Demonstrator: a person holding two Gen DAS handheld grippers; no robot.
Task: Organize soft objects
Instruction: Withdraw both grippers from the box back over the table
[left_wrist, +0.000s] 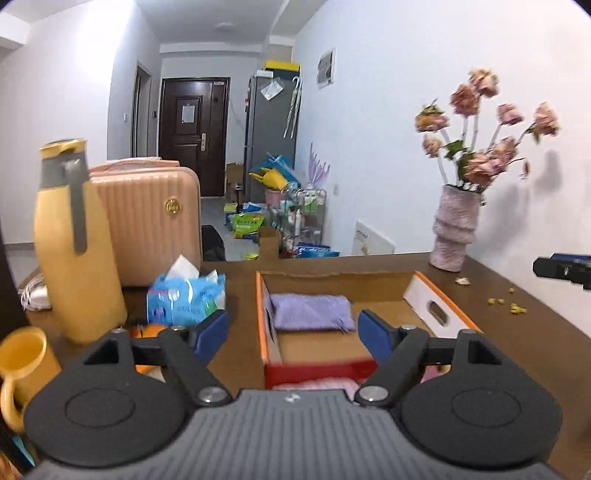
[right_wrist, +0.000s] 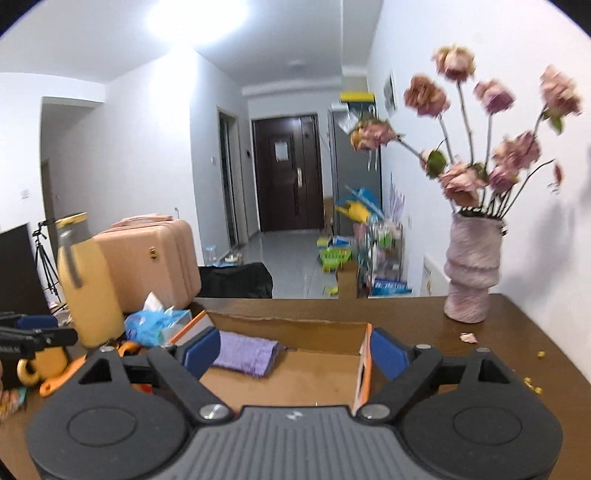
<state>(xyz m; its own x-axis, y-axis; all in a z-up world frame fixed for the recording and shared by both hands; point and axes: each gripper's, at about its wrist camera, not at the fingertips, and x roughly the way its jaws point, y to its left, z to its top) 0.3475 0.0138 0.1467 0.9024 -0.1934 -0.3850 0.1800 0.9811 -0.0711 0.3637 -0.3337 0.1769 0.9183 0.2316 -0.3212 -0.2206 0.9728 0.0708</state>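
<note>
Left claw (left_wrist: 293, 334): spread wide, nothing between its blue pads.
Right claw (right_wrist: 295, 350): spread wide too, holding nothing.
Purple towel (left_wrist: 310, 312): folded, lying flat in the far left corner of the cardboard box (left_wrist: 439, 314).
Box: open on top, in the middle of the brown bench (right_wrist: 524, 332).
Vase (right_wrist: 471, 267): pink, with dry flowers, at the bench's far right corner.
Yellow bottle (left_wrist: 74, 251): standing near the bench's left edge, beside a blue tissue pack (left_wrist: 184, 299).

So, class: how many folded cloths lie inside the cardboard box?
1: a purple cloth at the far left of the cardboard box. The grippers hide the near end.
</note>
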